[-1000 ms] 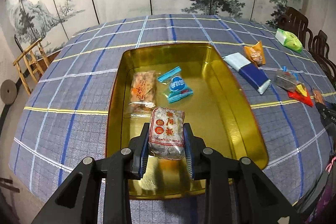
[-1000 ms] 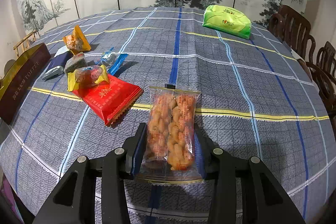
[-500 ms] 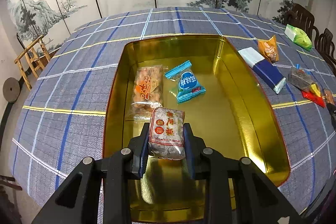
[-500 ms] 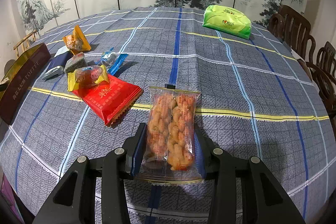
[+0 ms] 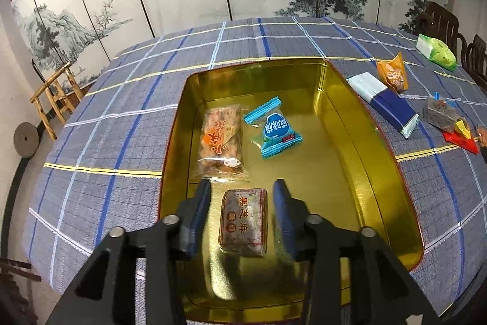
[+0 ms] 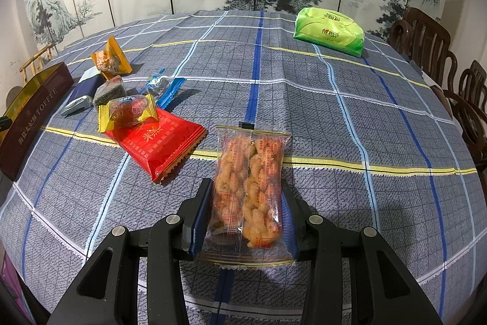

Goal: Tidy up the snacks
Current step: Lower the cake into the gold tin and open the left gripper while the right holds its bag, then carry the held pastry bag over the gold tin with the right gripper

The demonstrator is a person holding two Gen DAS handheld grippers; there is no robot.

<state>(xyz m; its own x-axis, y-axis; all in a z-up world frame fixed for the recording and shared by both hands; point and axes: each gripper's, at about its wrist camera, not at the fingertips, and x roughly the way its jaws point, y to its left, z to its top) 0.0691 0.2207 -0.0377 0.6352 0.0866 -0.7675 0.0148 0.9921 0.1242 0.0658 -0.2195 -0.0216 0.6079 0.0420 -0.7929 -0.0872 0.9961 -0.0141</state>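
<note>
My left gripper [image 5: 242, 218] jaws are opening; black sesame bar [image 5: 243, 223] lies loose in the gold tin [image 5: 359, 124]. Right gripper [image 6: 248, 215] clamps the fried twist pack [image 6: 248, 191] above the tablecloth [image 6: 334, 118]: light, crinkly, brittle, so I grip mid-pack gently.

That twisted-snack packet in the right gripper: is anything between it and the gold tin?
Partly. The twisted-snack packet sits clamped in the right gripper. Toward the gold tin lie a red packet and a yellow-wrapped sweet, low enough to pass above.
</note>
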